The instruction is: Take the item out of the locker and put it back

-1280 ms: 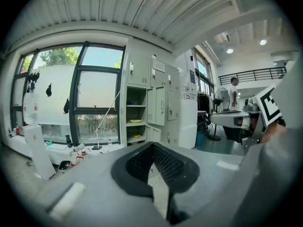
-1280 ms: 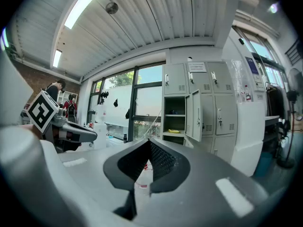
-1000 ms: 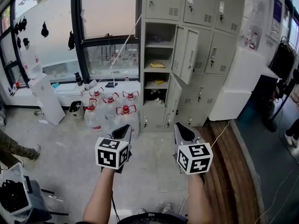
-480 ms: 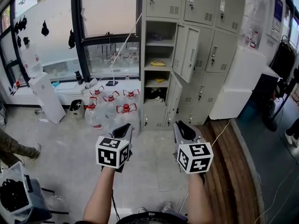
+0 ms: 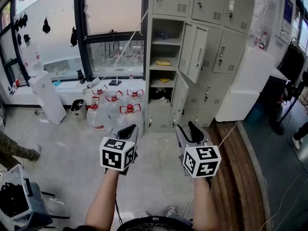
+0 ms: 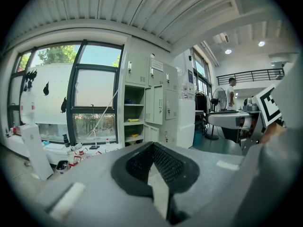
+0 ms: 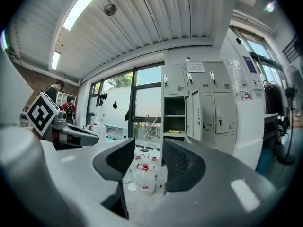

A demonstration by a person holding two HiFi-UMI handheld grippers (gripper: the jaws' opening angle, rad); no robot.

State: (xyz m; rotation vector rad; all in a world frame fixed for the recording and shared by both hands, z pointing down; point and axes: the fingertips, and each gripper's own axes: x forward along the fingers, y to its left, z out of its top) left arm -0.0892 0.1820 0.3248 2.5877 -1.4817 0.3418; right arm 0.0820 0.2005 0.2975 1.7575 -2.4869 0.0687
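Start-of-task pose, no contact with anything. Left claw [image 5: 131, 129] and right claw [image 5: 186, 127] held out side by side, roughly level, aimed at locker [image 5: 155, 57] but well apart from it, with bare floor [image 5: 72, 153] in between.

Left claw pressed fully together, holding nothing. Confirmed in left gripper view by pads [image 6: 139, 162] meeting at a point. Probably parked shut as the spare side.

Right claw part-way apart, jaws just been opening, gap empty. Through the gap, only far-off water bottles [image 7: 142, 171]. Judged as readying for the reach, so probably the picking side.

Locker's left column exposed, doors [image 5: 196, 52] swung out to the right, presumably to give straight access to the shelves. Yellow item [image 5: 163, 62] lying on a middle shelf, inside the locker and untouched; likely the task's thing. Smaller yellow thing [image 5: 164, 84] one shelf below, dark clutter [image 5: 160, 99] lower again. Cannot tell for sure which is meant.

No removal yet, so task barely begun. Next move, by judgement: walk in, then line the right claw up with the shelf. Risk: water bottles crowded on the floor just left of the locker base, and open door edges near the right side of the approach.
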